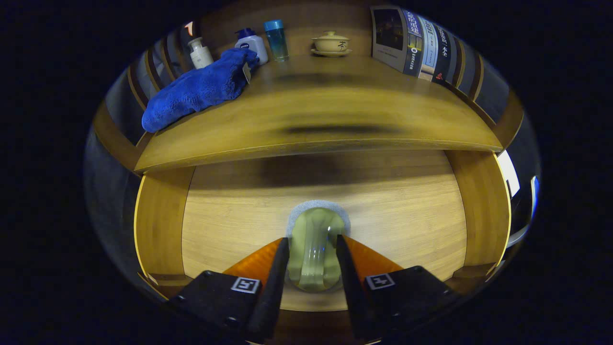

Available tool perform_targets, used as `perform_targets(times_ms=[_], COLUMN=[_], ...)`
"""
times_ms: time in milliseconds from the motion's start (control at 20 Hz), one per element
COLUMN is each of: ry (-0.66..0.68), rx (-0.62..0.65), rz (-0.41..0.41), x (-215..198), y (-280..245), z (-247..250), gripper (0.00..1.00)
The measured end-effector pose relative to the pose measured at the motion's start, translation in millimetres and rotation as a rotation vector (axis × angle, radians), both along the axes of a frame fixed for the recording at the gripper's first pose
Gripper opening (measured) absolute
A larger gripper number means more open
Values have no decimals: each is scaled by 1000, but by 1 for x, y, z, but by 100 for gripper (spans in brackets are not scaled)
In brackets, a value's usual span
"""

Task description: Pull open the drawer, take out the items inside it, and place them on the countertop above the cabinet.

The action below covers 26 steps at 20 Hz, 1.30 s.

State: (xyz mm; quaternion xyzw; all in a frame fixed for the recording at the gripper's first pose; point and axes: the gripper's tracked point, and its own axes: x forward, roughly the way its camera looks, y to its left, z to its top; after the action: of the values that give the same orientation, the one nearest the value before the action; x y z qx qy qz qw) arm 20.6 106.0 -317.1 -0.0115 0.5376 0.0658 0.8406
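Two fingers of the gripper [312, 249] are pinching a pale green sponge [313, 254] with a grey scrub layer, one finger pressed on each side, right over the wooden bottom of the open drawer [407, 211]. Up on the countertop [335, 115] there's a blue towel [196, 91] next to a pump bottle [199, 52], a lotion bottle [252, 44], a teal cup [277, 40], a lidded teacup [331, 43], and some books [416, 43].

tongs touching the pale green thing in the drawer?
Touching. In the gripper view both fingers of the tongs press the sides of the pale green item, with no gap either side, above the drawer floor.
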Motion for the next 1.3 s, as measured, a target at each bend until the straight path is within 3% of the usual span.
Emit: perform_targets(times_ms=[200,800,1300], ry=[-16,-87,-190], rx=[33,100,84], rz=[-22,20,28], x=[-3,-15,39], y=[1,9,0], z=[12,94,163], gripper=[27,27,26])
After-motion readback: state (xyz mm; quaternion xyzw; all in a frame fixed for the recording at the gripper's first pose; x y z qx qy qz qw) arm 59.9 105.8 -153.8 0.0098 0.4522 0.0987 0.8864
